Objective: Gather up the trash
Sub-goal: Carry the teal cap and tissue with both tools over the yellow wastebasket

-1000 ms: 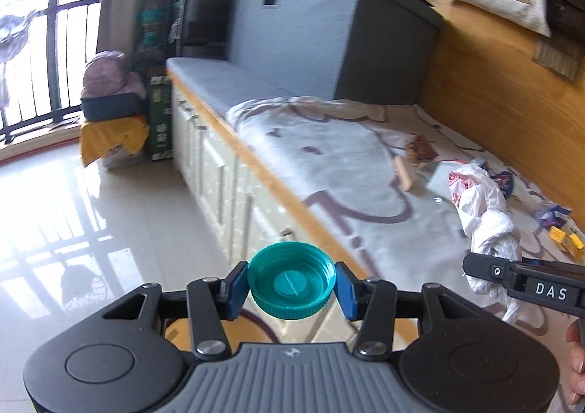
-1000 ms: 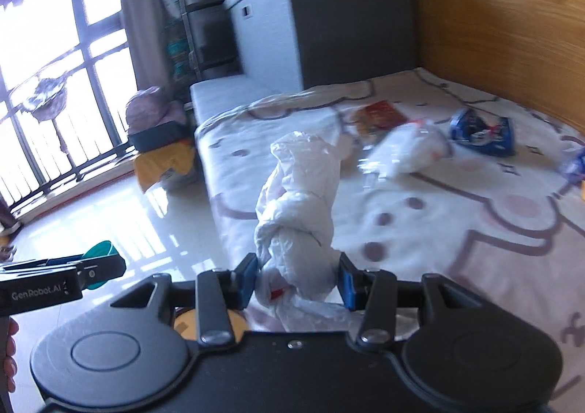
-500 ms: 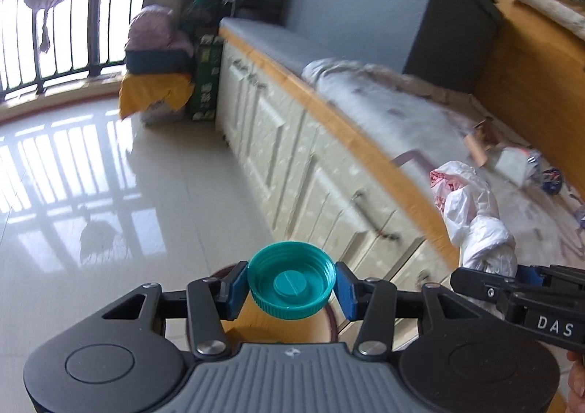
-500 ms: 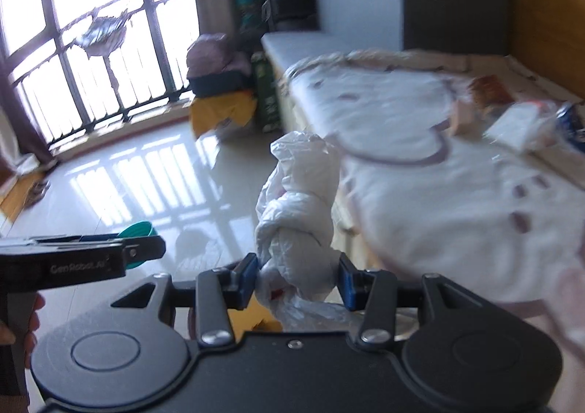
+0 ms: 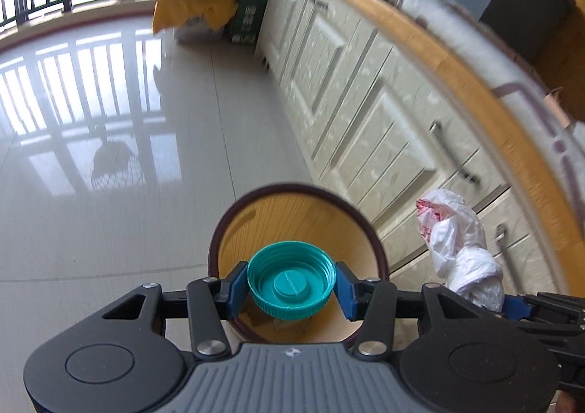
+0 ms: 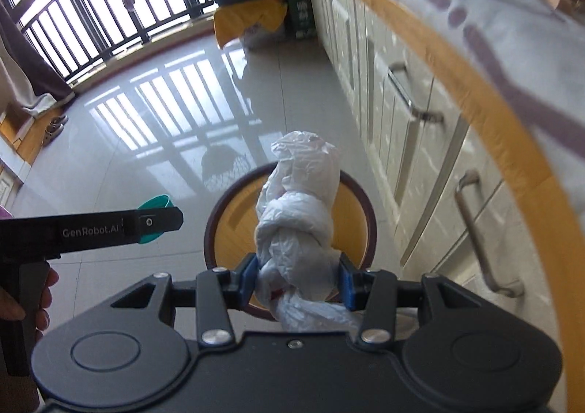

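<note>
My left gripper (image 5: pixel 291 290) is shut on a teal bottle cap (image 5: pixel 291 284), held over the open mouth of a round wooden bin (image 5: pixel 292 215) with a dark rim on the floor. My right gripper (image 6: pixel 297 279) is shut on a knotted white plastic bag (image 6: pixel 298 208), held above the same bin (image 6: pixel 234 215). The bag also shows at the right of the left wrist view (image 5: pixel 460 248). The left gripper with the cap shows at the left of the right wrist view (image 6: pixel 155 219).
Cream cabinet drawers with metal handles (image 6: pixel 409 98) under a wooden-edged bench (image 5: pixel 457 58) run along the right. A glossy tiled floor (image 5: pixel 109 157) spreads left. A yellow-draped pile and a green box (image 6: pixel 299 7) stand by the barred window.
Both grippers swung away from the bench top and tilted down toward the floor. The bin now lies directly below the cap and the bag. Both holds are unchanged.
</note>
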A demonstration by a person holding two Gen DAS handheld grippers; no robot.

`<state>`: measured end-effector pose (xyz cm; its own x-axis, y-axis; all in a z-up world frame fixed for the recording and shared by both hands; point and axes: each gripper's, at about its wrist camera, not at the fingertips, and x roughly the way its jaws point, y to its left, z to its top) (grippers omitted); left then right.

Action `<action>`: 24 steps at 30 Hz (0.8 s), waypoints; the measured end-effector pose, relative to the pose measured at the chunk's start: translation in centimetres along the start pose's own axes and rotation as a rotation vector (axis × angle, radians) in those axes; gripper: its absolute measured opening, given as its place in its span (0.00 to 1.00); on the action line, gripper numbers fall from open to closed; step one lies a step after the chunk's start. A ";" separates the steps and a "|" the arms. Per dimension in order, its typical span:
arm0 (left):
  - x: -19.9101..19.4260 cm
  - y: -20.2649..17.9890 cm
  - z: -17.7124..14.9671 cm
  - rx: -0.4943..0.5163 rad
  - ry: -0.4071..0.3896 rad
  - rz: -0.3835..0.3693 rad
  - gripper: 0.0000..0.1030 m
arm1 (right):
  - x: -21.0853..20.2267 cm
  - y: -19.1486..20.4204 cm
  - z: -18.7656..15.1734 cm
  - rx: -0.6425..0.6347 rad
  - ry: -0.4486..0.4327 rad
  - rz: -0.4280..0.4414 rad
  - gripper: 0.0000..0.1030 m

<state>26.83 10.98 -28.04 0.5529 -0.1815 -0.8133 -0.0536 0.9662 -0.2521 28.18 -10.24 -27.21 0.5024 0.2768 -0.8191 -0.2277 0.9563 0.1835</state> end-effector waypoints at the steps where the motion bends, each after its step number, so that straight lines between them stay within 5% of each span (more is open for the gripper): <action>1: 0.6 0.1 -0.1 -0.004 0.012 0.002 0.49 | 0.6 -0.1 0.1 0.004 0.013 0.000 0.45; 13: 6.7 2.0 -1.1 -0.088 0.145 0.020 0.49 | 7.4 -1.6 2.1 0.153 0.106 0.029 0.45; 24: 10.6 2.5 -1.6 -0.098 0.239 0.036 0.49 | 11.5 -0.5 3.1 0.099 0.158 0.036 0.45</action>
<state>31.23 11.17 -38.19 0.3374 -0.1972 -0.9205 -0.1563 0.9525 -0.2613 36.65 -7.21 -35.00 0.3568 0.3000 -0.8847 -0.1556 0.9529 0.2604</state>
